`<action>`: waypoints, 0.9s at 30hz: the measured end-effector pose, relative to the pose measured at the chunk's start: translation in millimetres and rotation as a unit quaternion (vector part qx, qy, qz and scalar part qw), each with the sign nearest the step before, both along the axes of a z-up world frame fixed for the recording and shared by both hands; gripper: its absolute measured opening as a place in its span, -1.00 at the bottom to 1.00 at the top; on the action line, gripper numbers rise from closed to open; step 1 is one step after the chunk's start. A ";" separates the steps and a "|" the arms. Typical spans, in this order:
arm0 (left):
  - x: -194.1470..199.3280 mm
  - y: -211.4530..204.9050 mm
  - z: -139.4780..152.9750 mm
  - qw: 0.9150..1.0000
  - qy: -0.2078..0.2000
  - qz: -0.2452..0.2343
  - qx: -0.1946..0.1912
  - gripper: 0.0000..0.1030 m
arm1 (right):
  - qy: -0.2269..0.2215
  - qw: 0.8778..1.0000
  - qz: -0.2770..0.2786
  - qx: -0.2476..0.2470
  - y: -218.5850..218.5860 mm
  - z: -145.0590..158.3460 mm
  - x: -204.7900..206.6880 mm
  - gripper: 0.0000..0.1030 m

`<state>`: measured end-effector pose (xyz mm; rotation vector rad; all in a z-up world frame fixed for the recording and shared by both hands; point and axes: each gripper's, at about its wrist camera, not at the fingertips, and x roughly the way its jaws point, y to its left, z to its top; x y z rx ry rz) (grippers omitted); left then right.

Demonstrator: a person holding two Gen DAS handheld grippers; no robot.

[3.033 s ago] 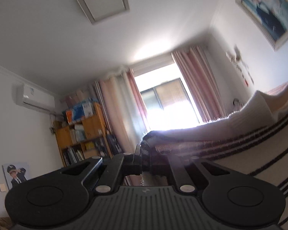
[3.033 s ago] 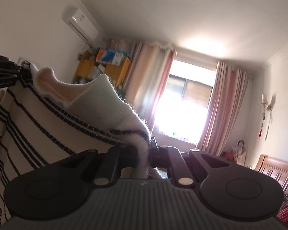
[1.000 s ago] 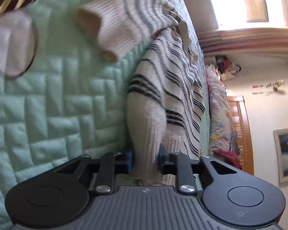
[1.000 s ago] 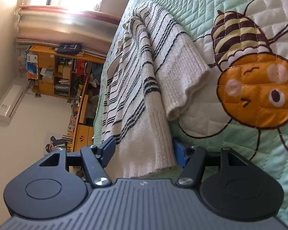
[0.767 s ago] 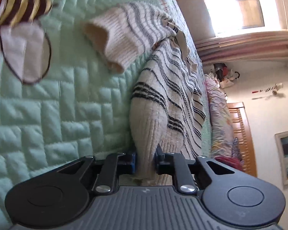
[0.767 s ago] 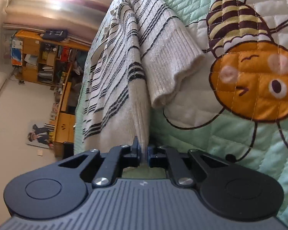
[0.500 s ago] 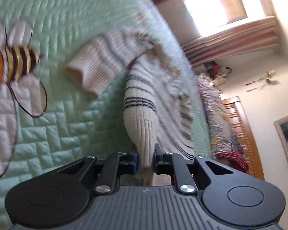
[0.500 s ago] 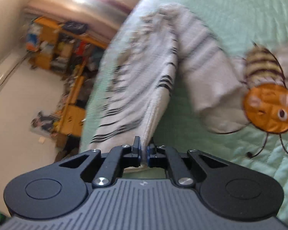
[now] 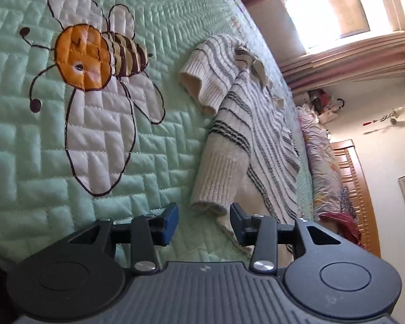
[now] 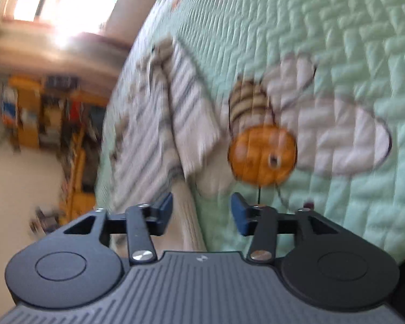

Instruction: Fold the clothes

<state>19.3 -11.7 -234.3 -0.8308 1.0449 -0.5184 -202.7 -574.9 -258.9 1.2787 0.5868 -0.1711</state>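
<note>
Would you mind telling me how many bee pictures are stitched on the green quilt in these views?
1 bee, on the quilt beside the striped sweater, on its sleeve side. The right wrist view shows the same bee. More may lie out of frame.

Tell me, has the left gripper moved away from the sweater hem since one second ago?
Yes. The left gripper, jaws just opened, has backed off the sweater hem on the quilt.

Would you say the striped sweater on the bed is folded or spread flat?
Folded: the striped sweater lies doubled lengthwise on the quilt, one sleeve sticking out sideways.
</note>
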 end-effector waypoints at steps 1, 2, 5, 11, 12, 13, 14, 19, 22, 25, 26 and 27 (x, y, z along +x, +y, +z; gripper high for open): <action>-1.0 -0.5 -1.7 1.000 0.001 0.002 -0.001 -0.14 | -0.007 1.000 -0.011 0.012 -3.4 -1.8 2.4 0.12; -2.5 -1.0 -4.1 1.000 0.004 0.004 -0.001 -0.14 | -0.008 1.000 -0.017 0.022 -6.7 -6.5 6.3 0.14; -5.7 0.9 -7.3 1.000 0.012 0.009 0.000 -0.14 | -0.005 0.999 -0.032 0.039 -11.9 -21.5 19.5 0.15; -13.2 15.2 -11.3 1.000 0.017 0.011 0.002 -0.09 | -0.038 0.996 -0.057 0.047 -13.6 -29.3 38.3 0.15; -14.6 16.2 -11.7 1.000 0.017 0.012 0.003 -0.07 | -0.043 0.996 -0.062 0.053 -15.4 -30.5 42.0 0.15; -16.1 16.6 -11.3 1.000 0.016 0.012 0.005 -0.03 | -0.047 0.995 -0.064 0.056 -17.9 -31.5 45.0 0.15; -17.8 16.7 -10.4 1.000 0.014 0.011 0.007 0.00 | -0.049 0.995 -0.066 0.059 -20.4 -32.5 48.1 0.15; -21.3 10.9 -8.5 1.000 0.012 0.012 0.014 0.04 | -0.060 0.995 -0.068 0.044 -19.1 -30.3 77.9 -0.06; -22.5 11.1 -7.4 1.000 0.016 0.014 0.015 0.05 | -0.027 0.999 -0.043 0.000 -16.5 -23.8 89.7 -0.89; -22.3 17.1 -4.3 1.000 0.016 0.016 0.016 0.10 | -0.023 0.997 -0.049 -0.050 -33.3 -9.0 78.9 -0.90; -22.4 19.4 -4.0 1.000 0.015 0.017 0.017 0.11 | -0.025 0.996 -0.055 -0.070 -42.3 -1.7 73.3 -0.90; -22.6 20.9 -3.6 1.000 0.014 0.018 0.017 0.11 | -0.027 0.993 -0.066 -0.091 -57.4 8.2 65.2 -0.90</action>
